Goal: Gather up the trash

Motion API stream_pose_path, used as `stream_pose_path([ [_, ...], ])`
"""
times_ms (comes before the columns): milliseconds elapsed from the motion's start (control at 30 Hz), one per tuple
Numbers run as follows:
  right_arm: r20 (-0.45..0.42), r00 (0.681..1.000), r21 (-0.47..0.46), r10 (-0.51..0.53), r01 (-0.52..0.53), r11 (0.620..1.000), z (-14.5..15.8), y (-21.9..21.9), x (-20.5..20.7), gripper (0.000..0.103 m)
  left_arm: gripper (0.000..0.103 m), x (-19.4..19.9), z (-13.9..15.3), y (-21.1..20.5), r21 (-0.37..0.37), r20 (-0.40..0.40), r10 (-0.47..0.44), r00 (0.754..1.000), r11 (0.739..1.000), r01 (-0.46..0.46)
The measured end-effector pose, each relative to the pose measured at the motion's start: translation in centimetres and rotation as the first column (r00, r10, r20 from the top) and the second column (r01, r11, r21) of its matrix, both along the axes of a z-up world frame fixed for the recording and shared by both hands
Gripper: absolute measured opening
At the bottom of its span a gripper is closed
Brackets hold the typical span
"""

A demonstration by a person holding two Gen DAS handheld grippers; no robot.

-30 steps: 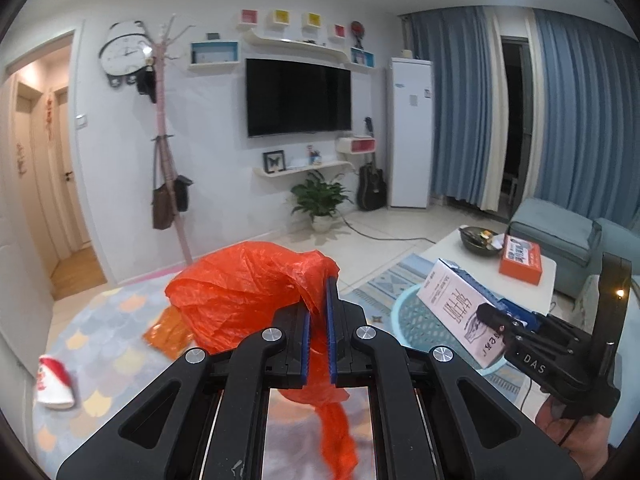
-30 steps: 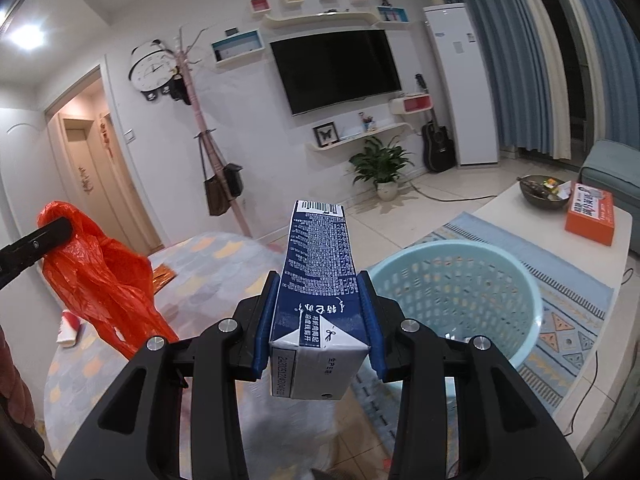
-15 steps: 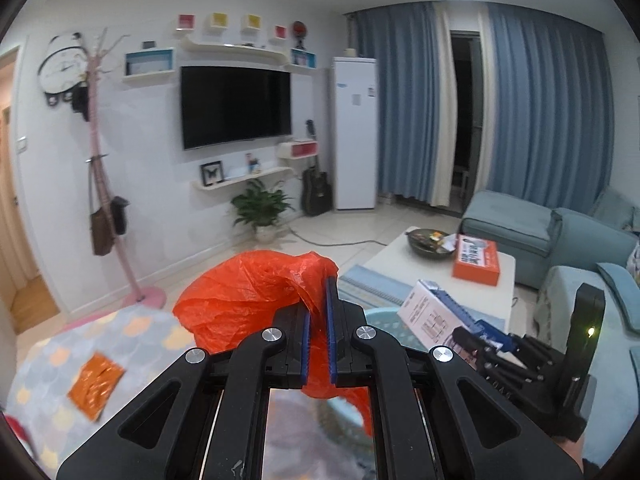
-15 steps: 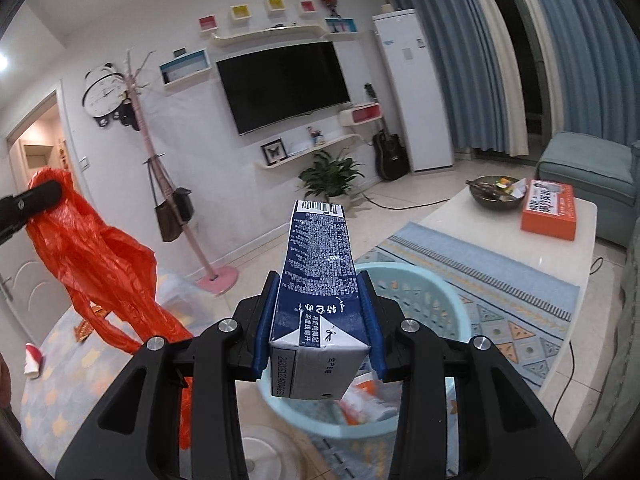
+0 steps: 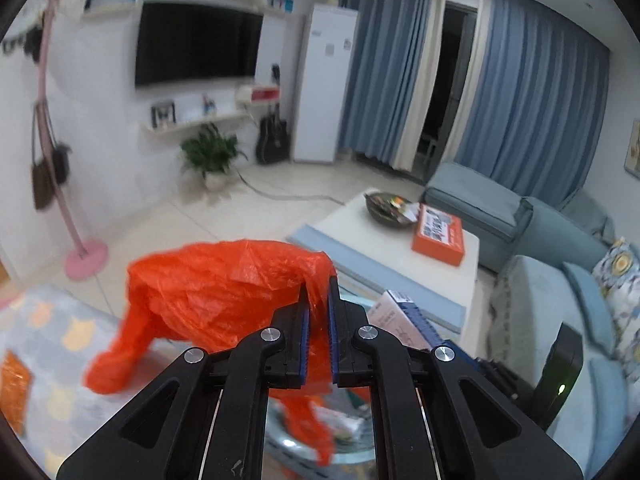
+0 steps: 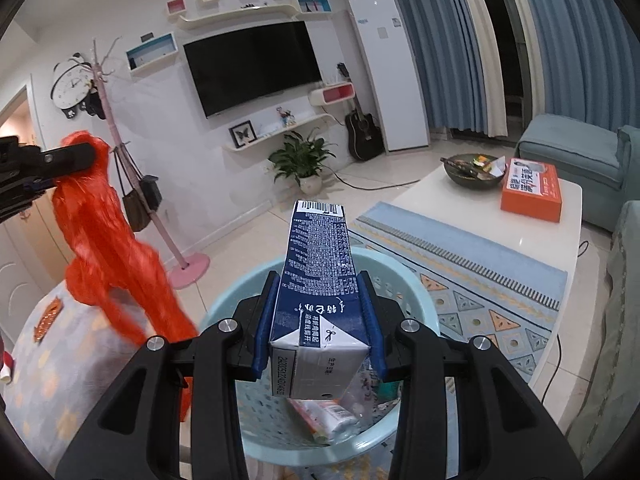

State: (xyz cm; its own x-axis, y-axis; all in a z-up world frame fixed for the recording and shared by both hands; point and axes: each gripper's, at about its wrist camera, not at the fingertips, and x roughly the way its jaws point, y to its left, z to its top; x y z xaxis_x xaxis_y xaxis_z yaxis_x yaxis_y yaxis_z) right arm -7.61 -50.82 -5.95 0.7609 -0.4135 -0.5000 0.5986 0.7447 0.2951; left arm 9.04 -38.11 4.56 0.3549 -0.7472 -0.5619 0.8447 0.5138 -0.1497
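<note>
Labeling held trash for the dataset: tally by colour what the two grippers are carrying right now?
Orange: 1, the plastic bag pinched in the left gripper
Blue and white: 1, the carton clamped in the right gripper, above the basket
Total: 2

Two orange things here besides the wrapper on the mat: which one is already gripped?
The orange plastic bag, pinched in the left gripper and hanging loose. The orange box sits untouched on the white coffee table.
</note>
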Motion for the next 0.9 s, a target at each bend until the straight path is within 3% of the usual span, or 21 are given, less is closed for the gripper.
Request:
stream_pose_path([
  [100,-0.023,1.0,0.015,-0.01,0.01,1.0,-1.2,-1.0,0.7,0.035,0.006,0.7,-1.4,-1.6,0.008,-0.042,-0.013,0.999,1.0,0.013],
  [267,-0.045,0.999,0.022,-0.017,0.018,1.0,-2.4,-1.8,1.1,0.035,0.006,-0.5,-2.5,-3.9,0.051,0.001,-0.053,0.999,0.997,0.053],
  [433,-0.069,0.997,0.044,-0.013,0.016,0.999,-3.7,-2.6,1.4,0.035,0.006,-1.6,-2.4,-5.4,0.052,-0.008,-0.1,0.995,0.994,0.101],
  [900,-0.081,0.997,0.072,-0.007,0.013,0.997,-4.5,-3.2,1.3,0.036,0.01,-2.2,-3.1,-6.2,0.095,-0.034,-0.141,0.989,0.985,0.143],
])
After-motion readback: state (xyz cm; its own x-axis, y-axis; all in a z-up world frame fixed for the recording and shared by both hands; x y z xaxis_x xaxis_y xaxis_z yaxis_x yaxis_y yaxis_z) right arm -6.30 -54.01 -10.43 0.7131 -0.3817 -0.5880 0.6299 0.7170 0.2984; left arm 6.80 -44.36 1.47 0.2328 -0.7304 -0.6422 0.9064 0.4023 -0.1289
